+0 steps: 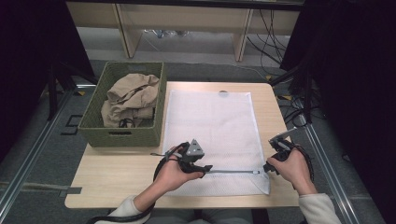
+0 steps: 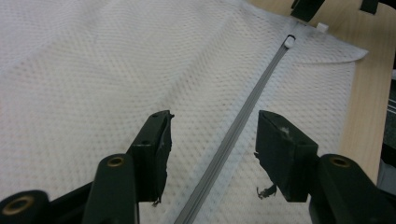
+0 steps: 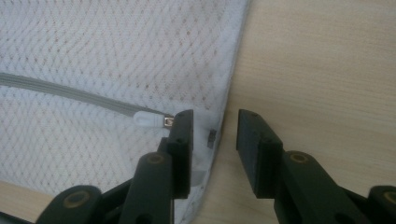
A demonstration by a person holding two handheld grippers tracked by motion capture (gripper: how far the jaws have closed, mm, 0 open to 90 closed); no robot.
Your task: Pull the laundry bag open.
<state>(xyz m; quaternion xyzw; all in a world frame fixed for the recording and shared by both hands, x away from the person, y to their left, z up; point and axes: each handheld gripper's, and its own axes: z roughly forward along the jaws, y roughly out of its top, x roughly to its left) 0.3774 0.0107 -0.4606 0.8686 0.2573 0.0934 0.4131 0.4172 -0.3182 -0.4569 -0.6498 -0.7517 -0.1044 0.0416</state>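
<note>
A white mesh laundry bag (image 1: 210,121) lies flat on the wooden table (image 1: 116,170). A grey zipper (image 1: 231,171) runs along its near edge. My left gripper (image 1: 206,168) is at the zipper's left end. In the left gripper view, the left gripper (image 2: 212,140) is open and straddles the zipper (image 2: 243,116) without pressing on it. My right gripper (image 1: 268,168) is at the bag's right corner. In the right gripper view, the right gripper (image 3: 215,128) is open over the bag's edge (image 3: 224,93), with the white zipper pull (image 3: 149,120) just left of its left jaw.
A green woven basket (image 1: 93,133) with a crumpled beige garment (image 1: 130,98) stands at the table's back left. Bare wood (image 3: 327,70) lies to the right of the bag. Table legs and cables are on the floor beyond.
</note>
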